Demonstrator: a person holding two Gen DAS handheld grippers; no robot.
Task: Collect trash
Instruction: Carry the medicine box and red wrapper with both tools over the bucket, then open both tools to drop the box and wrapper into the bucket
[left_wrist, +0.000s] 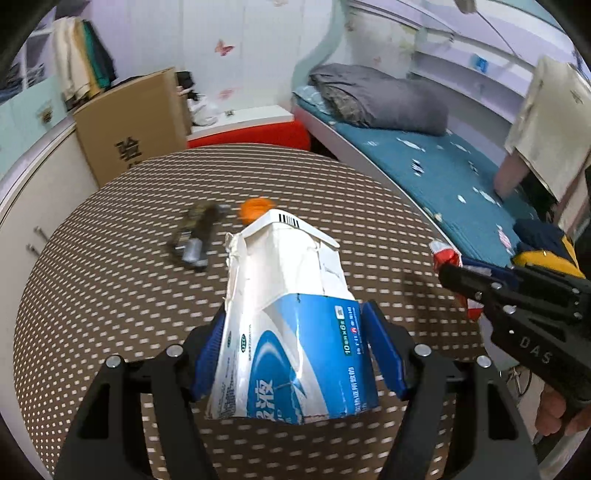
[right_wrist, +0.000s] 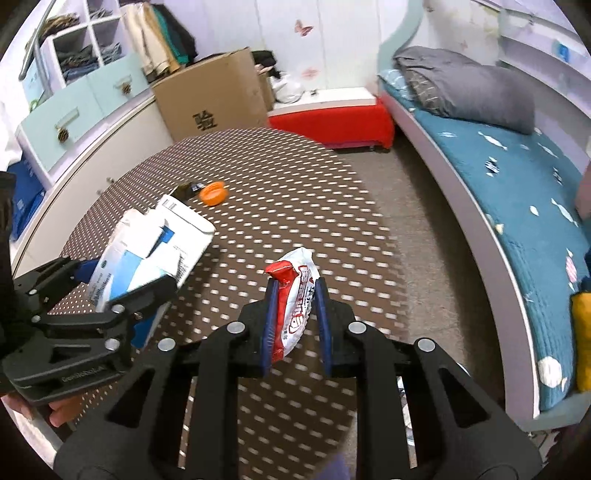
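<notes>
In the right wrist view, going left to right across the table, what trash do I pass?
Left gripper shut on the blue and white box → orange cap → red and white wrapper held in the right gripper. The dark item by the cap overlaps the box, so it is omitted.

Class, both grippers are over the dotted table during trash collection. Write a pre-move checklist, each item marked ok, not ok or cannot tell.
1. Left gripper holds the blue-and-white carton between its pads: ok.
2. Right gripper clamps the red-and-white wrapper: ok.
3. Grippers apart, not touching each other: ok.
4. All trash off the table: not ok; the orange cap and a dark wrapper lie there.
5. Trash bin located: cannot tell; none is visible in either view.
6. Carton fully lifted off the table: cannot tell.
</notes>
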